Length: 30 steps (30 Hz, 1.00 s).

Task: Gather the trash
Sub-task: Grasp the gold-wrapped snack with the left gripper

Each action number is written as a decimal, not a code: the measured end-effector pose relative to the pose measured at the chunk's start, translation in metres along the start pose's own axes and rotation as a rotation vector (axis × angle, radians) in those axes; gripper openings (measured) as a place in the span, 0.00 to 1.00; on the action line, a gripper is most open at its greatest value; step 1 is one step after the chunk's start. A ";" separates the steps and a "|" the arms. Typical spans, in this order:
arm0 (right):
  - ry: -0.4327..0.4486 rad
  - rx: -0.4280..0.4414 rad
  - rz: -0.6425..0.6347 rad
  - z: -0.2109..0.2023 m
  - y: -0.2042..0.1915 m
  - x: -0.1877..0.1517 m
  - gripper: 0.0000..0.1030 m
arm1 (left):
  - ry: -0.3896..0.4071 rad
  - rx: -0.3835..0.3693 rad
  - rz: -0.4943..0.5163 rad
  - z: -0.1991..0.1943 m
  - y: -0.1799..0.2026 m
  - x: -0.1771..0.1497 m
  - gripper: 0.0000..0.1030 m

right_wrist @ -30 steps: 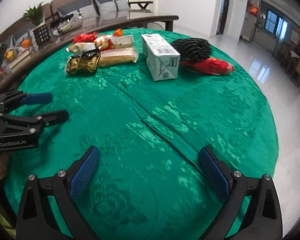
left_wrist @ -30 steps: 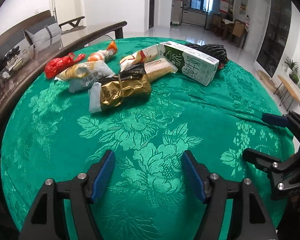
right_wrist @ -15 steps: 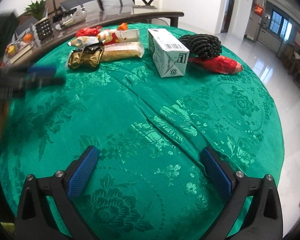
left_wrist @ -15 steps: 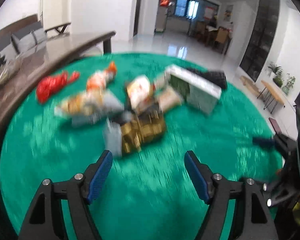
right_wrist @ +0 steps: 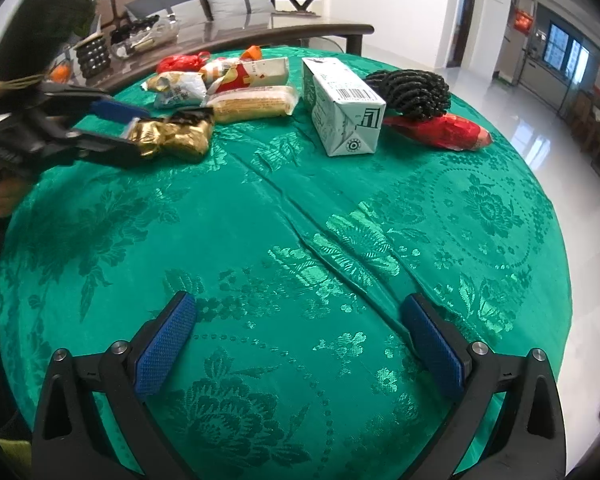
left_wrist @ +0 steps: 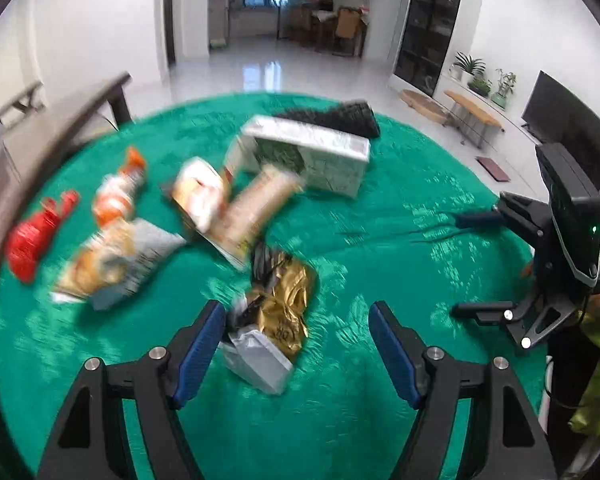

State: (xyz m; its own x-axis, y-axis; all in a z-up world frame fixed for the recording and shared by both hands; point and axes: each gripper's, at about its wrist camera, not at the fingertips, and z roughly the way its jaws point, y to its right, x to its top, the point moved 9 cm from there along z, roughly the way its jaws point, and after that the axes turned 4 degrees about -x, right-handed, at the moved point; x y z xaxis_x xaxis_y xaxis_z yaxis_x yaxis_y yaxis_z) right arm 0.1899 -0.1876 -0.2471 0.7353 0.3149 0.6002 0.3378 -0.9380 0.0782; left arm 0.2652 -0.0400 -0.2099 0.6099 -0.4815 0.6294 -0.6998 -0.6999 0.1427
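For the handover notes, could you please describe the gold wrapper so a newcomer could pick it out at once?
On the green tablecloth, find the litter cluster at the far left. The gold wrapper is its nearest piece, by the left gripper. It alone is crumpled metallic gold foil with black trim; its neighbours are pale packets and a milk carton.

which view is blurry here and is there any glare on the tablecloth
Left wrist view: motion blur smears the wrappers, worst on the red wrapper; the left gripper stays sharp. Right wrist view: crisp, the milk carton barcode shows clearly. Both: window light gleams on the green tablecloth weave, and fisheye bends the table's edge.
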 end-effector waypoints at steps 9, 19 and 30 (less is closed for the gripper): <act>0.001 0.005 0.001 0.000 -0.001 0.000 1.00 | -0.090 -0.054 -0.040 0.048 -0.016 0.006 0.74; 0.026 0.060 0.037 -0.006 0.004 0.003 0.99 | -0.021 0.046 -0.090 0.036 -0.002 -0.013 0.61; 0.078 0.043 0.113 0.024 0.045 0.084 0.88 | 0.084 0.162 -0.312 0.019 0.012 -0.028 0.45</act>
State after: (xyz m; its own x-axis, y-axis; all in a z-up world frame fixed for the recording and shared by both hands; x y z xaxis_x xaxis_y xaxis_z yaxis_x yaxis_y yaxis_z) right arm 0.2810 -0.2003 -0.2129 0.7226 0.1934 0.6636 0.2815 -0.9592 -0.0270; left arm 0.2468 -0.0456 -0.2401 0.7477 -0.1909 0.6361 -0.4124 -0.8842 0.2194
